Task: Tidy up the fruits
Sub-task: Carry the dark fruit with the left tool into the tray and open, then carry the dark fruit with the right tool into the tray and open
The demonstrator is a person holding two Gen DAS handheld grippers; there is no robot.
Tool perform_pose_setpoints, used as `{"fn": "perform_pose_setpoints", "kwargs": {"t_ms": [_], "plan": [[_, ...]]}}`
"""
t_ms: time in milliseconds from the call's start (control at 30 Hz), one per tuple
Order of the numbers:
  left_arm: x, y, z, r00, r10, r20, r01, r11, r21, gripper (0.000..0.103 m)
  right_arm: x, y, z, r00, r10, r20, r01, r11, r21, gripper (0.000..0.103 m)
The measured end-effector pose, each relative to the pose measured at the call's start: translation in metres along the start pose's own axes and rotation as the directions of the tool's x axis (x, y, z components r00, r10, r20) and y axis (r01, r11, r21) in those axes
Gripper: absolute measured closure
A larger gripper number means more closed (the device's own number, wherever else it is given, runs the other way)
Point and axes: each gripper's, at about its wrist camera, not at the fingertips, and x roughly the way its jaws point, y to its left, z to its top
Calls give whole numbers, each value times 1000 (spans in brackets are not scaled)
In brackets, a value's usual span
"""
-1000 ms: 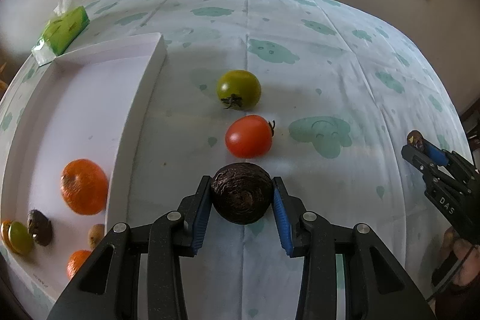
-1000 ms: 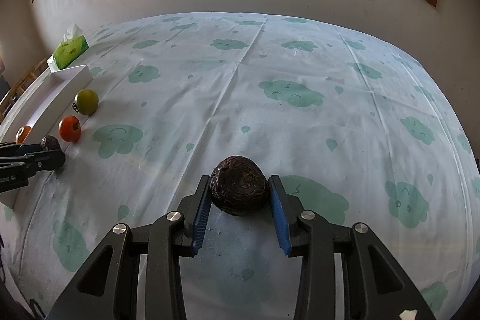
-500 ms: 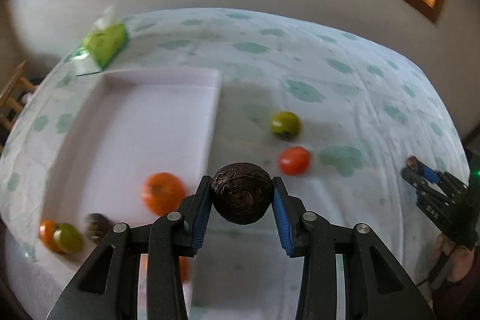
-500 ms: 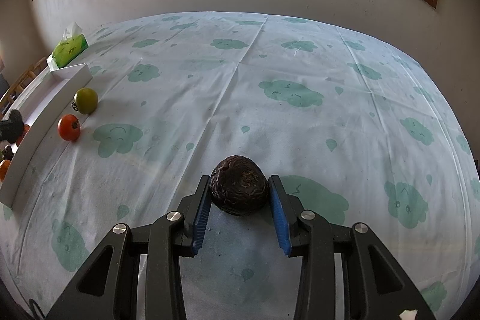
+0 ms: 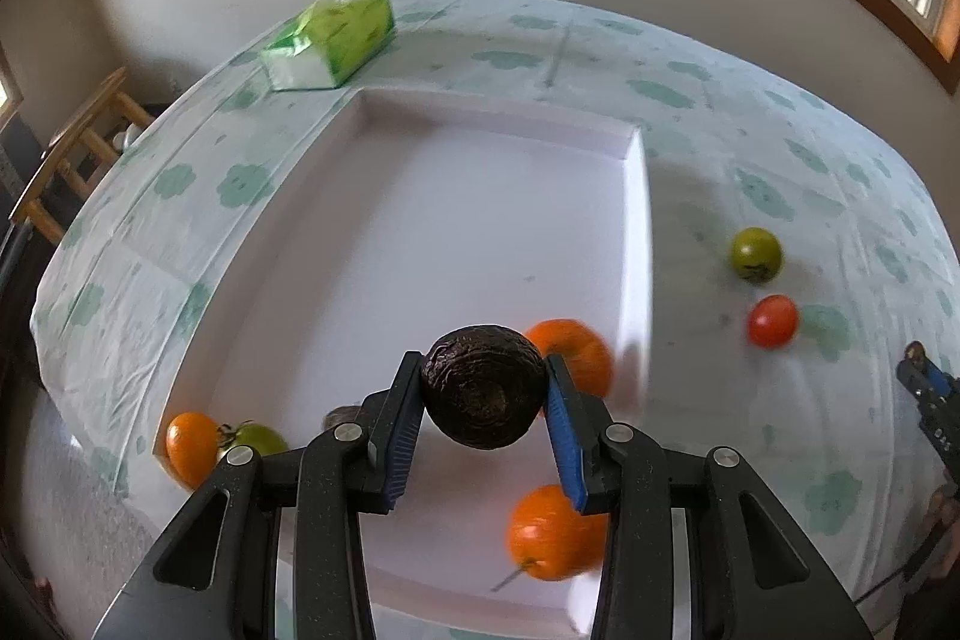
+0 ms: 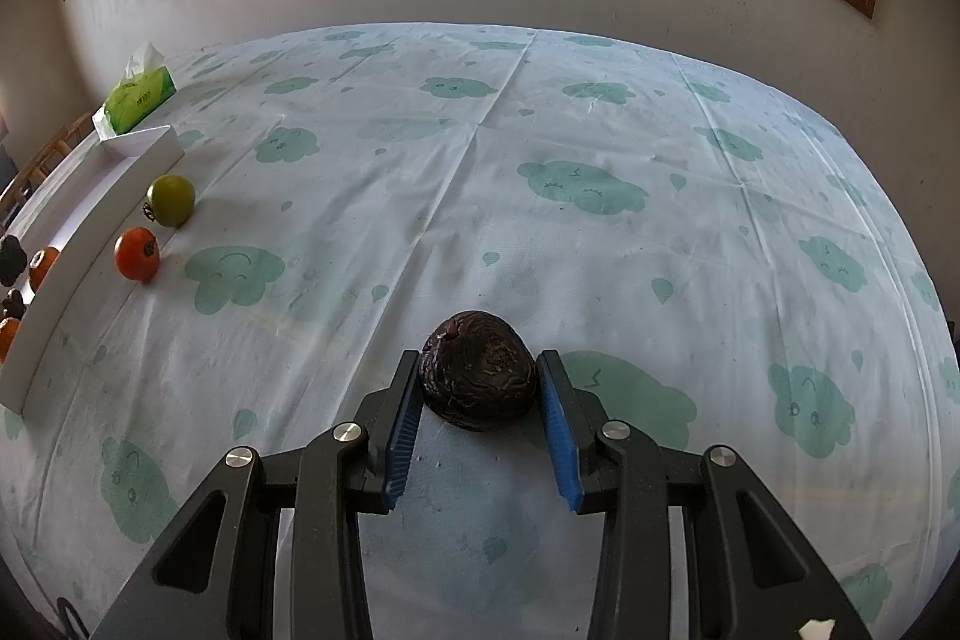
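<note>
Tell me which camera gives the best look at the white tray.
The left wrist view: it looks down into the white tray, showing its floor, walls and fruit inside. The right wrist view catches only the tray's long side wall edge-on at far left, interior mostly hidden.

Right gripper [image 6: 478,394] at lower centre, blue pads against a dark wrinkled fruit [image 6: 477,370] resting on the cloud-print tablecloth [image 6: 600,232], green tomato [image 6: 171,200] and red tomato [image 6: 137,253] at left beside white tray [image 6: 90,232], tissue pack [image 6: 139,100] upper left
</note>
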Motion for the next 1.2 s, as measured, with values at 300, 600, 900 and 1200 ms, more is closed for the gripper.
{"fn": "perform_pose_setpoints", "kwargs": {"t_ms": [300, 600, 900, 1200], "plan": [[3, 10, -5, 1000, -1, -11, 1, 1000, -5, 63, 0, 0, 0, 1000, -2, 0, 2, 1000, -1, 67], [10, 14, -6, 999, 7, -33, -8, 1000, -13, 63, 0, 1, 0, 1000, -4, -1, 4, 1000, -3, 67], [14, 11, -5, 999, 23, -33, -23, 1000, 13, 62, 0, 2, 0, 1000, -5, -1, 5, 1000, -4, 67], [15, 10, -4, 999, -6, -39, 6, 1000, 9, 55, 0, 2, 0, 1000, -5, -1, 5, 1000, -4, 67]]}}
